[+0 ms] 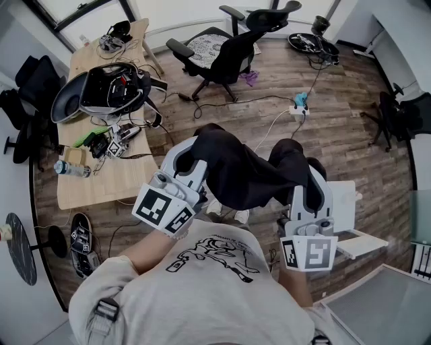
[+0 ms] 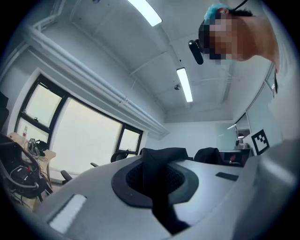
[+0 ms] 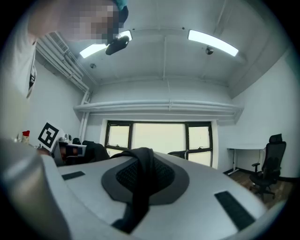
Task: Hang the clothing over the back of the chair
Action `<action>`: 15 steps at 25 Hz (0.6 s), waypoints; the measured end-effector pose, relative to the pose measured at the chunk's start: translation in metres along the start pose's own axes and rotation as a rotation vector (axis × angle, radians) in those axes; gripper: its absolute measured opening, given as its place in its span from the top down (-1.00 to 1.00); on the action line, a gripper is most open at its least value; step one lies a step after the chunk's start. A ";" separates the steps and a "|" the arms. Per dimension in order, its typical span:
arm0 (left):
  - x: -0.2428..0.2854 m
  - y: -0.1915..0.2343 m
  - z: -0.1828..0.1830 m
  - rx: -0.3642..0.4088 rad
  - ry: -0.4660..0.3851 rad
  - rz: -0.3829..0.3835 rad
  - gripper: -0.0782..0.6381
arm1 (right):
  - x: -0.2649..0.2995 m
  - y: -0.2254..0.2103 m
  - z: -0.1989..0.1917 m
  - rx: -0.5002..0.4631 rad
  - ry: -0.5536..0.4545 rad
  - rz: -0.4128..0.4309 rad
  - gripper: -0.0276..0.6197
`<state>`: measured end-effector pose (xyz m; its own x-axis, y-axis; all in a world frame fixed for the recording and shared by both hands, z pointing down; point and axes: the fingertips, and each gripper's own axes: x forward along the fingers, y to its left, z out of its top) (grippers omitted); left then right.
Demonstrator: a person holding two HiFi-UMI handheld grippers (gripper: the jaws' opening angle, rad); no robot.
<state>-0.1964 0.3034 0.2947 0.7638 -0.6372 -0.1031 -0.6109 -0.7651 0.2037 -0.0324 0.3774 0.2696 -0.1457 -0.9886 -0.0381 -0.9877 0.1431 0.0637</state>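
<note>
A black garment [image 1: 244, 172] hangs stretched between my two grippers, held up in front of the person's chest. My left gripper [image 1: 196, 147] is shut on its left end, and the cloth [image 2: 159, 174] shows pinched between the jaws in the left gripper view. My right gripper [image 1: 307, 170] is shut on the other end, where a black fold [image 3: 140, 180] runs through the jaws. Both grippers point roughly level. A black office chair [image 1: 225, 52] stands well beyond the garment on the wooden floor, its back toward me. A second black chair [image 1: 268, 16] stands behind it.
A wooden desk [image 1: 101, 176] at the left carries an open case [image 1: 108, 91], a bottle and cables. A white power strip [image 1: 298, 109] and cords lie on the floor ahead. A white low table [image 1: 351, 205] is close at the right. Shoes [image 1: 81, 242] lie at lower left.
</note>
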 end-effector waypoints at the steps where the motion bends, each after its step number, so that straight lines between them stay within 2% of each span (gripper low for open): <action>1: -0.001 0.002 0.000 -0.001 0.002 -0.004 0.75 | 0.002 0.003 0.000 -0.001 0.000 -0.001 0.88; 15: -0.013 0.046 0.002 -0.015 0.031 -0.064 0.75 | 0.036 0.044 0.000 0.016 0.006 -0.033 0.88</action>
<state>-0.2352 0.2766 0.3040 0.8075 -0.5835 -0.0860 -0.5574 -0.8027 0.2120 -0.0807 0.3479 0.2711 -0.1124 -0.9931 -0.0336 -0.9928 0.1108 0.0462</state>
